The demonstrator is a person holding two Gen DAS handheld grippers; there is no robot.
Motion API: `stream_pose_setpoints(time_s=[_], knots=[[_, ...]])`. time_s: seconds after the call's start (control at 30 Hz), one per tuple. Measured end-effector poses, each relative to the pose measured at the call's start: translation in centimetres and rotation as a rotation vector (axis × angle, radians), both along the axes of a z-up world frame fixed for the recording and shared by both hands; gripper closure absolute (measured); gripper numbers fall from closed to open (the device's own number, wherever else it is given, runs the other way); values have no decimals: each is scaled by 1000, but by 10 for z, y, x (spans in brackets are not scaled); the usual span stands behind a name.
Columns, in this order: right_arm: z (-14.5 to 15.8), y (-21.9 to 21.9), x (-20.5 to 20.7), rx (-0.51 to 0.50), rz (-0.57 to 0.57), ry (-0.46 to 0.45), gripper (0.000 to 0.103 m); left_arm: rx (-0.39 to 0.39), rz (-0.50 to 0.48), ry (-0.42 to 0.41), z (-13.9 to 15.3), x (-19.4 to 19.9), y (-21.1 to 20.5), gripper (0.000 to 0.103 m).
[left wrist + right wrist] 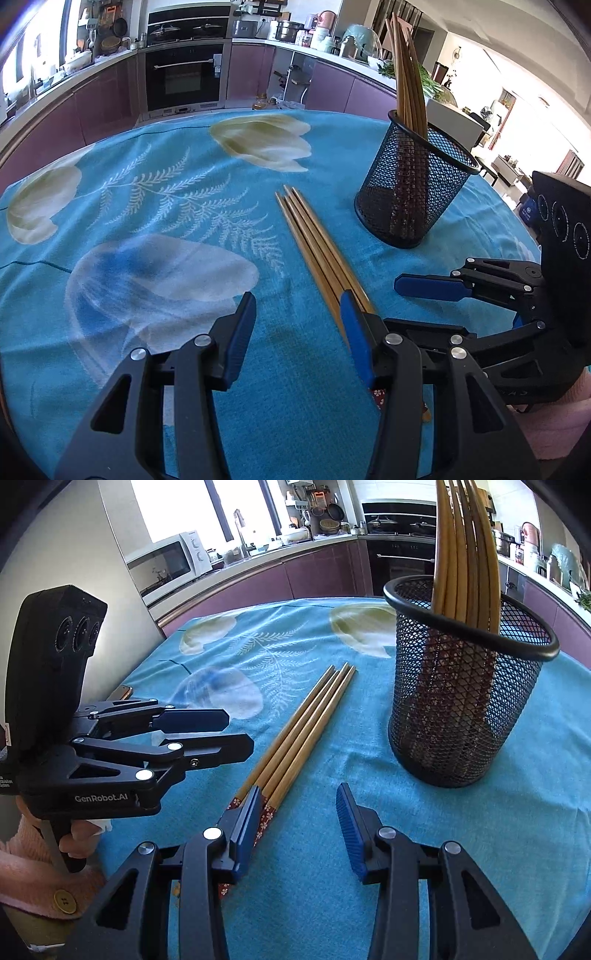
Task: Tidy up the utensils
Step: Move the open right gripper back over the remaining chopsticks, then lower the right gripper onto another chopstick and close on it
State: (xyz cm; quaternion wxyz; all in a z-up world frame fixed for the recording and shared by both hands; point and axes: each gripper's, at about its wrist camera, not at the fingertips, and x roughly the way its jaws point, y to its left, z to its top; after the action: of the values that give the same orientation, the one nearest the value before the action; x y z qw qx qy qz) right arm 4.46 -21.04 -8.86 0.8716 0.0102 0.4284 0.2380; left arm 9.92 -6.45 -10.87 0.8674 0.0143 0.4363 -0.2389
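Note:
Several bamboo chopsticks [314,240] [303,731] lie side by side on the blue flowered tablecloth, their patterned red ends toward me. A black mesh holder [417,184] [465,701] stands upright to their right, with several more chopsticks [406,81] [465,546] inside it. My left gripper [297,332] [236,732] is open low over the cloth, its right finger covering the near ends of the loose bundle. My right gripper [299,827] [395,304] is open too, its left finger over the same ends. Neither has anything between its pads.
The tablecloth [147,206] covers a round table whose far edge faces purple kitchen cabinets and an oven [184,81]. A phone-like object [122,692] lies near the table's left edge. A hand in a pink sleeve [74,834] holds the left gripper's handle.

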Motion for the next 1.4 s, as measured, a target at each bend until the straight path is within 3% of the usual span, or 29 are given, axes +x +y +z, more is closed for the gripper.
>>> stream_pose_setpoints(time_s=[0.9,1.4], knots=[[-2,1,0,-37,-4,-4,68,76,-23,-5,-8,6,-16,57],[-3,5,9,-76,-28,-13,72,108,-22,5,-8,9,-15,78]])
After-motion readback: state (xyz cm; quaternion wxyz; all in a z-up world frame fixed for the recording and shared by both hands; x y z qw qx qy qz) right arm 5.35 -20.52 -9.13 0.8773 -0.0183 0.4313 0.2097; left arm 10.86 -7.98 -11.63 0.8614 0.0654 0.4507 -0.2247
